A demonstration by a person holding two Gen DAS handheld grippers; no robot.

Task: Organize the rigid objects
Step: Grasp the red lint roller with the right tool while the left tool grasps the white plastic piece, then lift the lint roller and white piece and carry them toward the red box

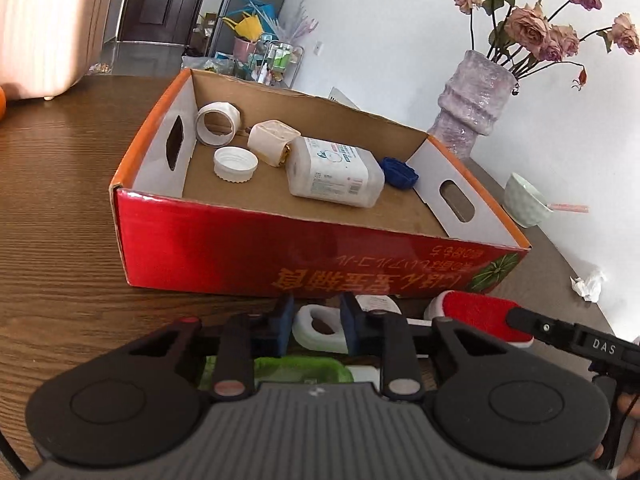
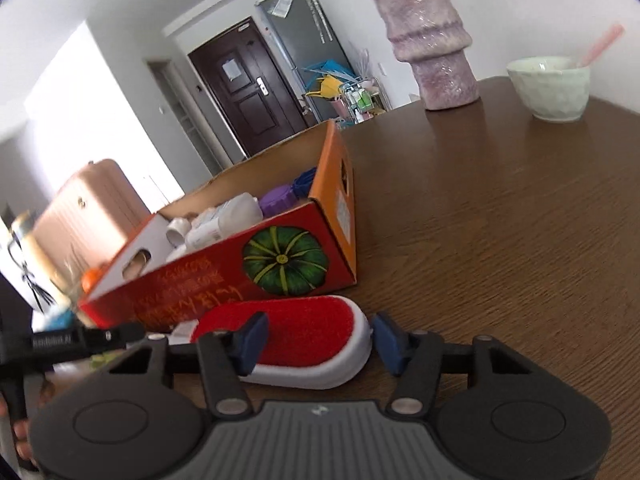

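A red cardboard box [image 1: 248,248] stands on the wooden table [image 1: 60,200]. It holds a tape roll [image 1: 218,124], a white cap [image 1: 235,165], a beige piece [image 1: 272,140], a white bottle [image 1: 334,172] and a blue cap [image 1: 398,172]. In front of the box my left gripper [image 1: 317,320] is shut on a white loop-shaped piece [image 1: 320,330]. Beside it lies a red-and-white brush [image 2: 312,344]. My right gripper [image 2: 316,342] straddles the brush's rounded end, jaws apart. One pad [image 2: 250,344] overlaps the red face and the other sits just off the white rim.
A lilac vase [image 1: 472,100] with roses and a pale green bowl [image 1: 524,200] stand behind the box on the right. A crumpled tissue [image 1: 588,284] lies near the table edge. A green packet [image 1: 280,368] lies under my left gripper. An orange [image 1: 2,104] sits far left.
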